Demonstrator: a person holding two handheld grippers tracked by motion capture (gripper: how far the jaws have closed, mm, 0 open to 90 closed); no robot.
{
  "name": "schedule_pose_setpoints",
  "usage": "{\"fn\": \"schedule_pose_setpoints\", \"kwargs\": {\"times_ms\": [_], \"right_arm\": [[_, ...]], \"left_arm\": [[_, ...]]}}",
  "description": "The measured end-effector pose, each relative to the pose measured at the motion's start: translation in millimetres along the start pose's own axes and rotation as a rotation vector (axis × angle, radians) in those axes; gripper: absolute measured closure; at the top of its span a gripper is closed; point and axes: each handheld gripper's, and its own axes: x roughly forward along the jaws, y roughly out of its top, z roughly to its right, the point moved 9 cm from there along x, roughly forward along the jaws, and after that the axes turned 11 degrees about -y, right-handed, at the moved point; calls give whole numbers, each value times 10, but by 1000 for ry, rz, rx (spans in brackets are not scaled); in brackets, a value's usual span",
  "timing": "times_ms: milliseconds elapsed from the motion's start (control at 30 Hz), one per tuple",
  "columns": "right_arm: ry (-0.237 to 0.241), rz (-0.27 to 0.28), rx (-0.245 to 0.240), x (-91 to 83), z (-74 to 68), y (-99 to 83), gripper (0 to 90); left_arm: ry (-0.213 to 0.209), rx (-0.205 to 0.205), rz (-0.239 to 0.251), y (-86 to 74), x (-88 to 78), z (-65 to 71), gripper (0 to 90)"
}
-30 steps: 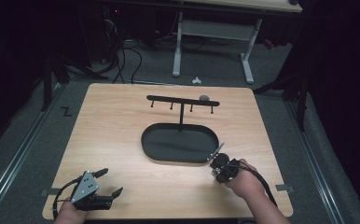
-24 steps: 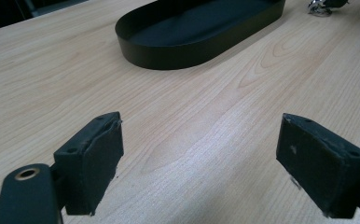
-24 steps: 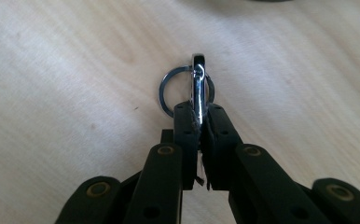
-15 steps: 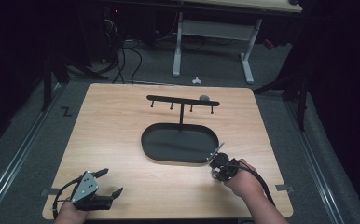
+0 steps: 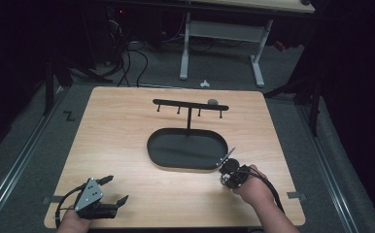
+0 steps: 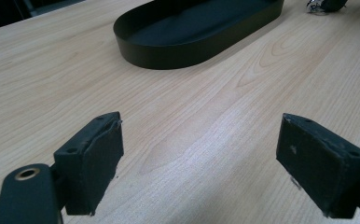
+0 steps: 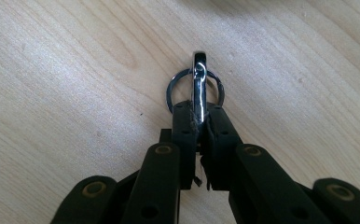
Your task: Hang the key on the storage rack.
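**Inspector:** Change since a second ago: the right gripper point(image 7: 198, 122) has just been closing its jaws, and a metal clip point(image 7: 199, 84) now sits between them. Both hands have kept their places on the table point(image 5: 127, 126). Nothing else has shifted.

**Assistant:** State of that right claw?

**Inspector:** Pressed together on the clip, pinching its lower end. In the right gripper view the clip stands on edge between the pads, its upper end projecting past the tips. A thin key ring point(image 7: 176, 86) hangs through it and lies against the wood.

**Assistant:** Where is that on the table?

**Inspector:** In the high view, the right gripper point(image 5: 231, 172) is at the near right, just beside the near right end of the black oval tray point(image 5: 176, 162). A bright sliver of metal point(image 5: 229, 154) shows at its tip, by the tray's rim. I cannot tell whether it touches the rim.

**Assistant:** And the left?

**Inspector:** The left gripper point(image 5: 115, 189) is at the near left corner, well apart from the tray. Its jaws are spread wide, with only bare wood between the pads point(image 6: 96, 161). Beyond the tray stands a black rack point(image 5: 190, 104) with small pegs under its bar.
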Motion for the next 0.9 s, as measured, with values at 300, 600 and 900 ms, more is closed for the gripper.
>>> {"fn": "schedule_pose_setpoints", "kwargs": {"times_ms": [300, 600, 900], "right_arm": [[9, 13, 19, 0, -3, -9, 843], [33, 74, 72, -105, 26, -10, 841], [84, 145, 124, -367, 137, 52, 840]], "left_arm": [[3, -3, -3, -7, 0, -3, 153], [6, -5, -5, -14, 8, -4, 153], [2, -4, -8, -17, 10, -4, 152]]}}
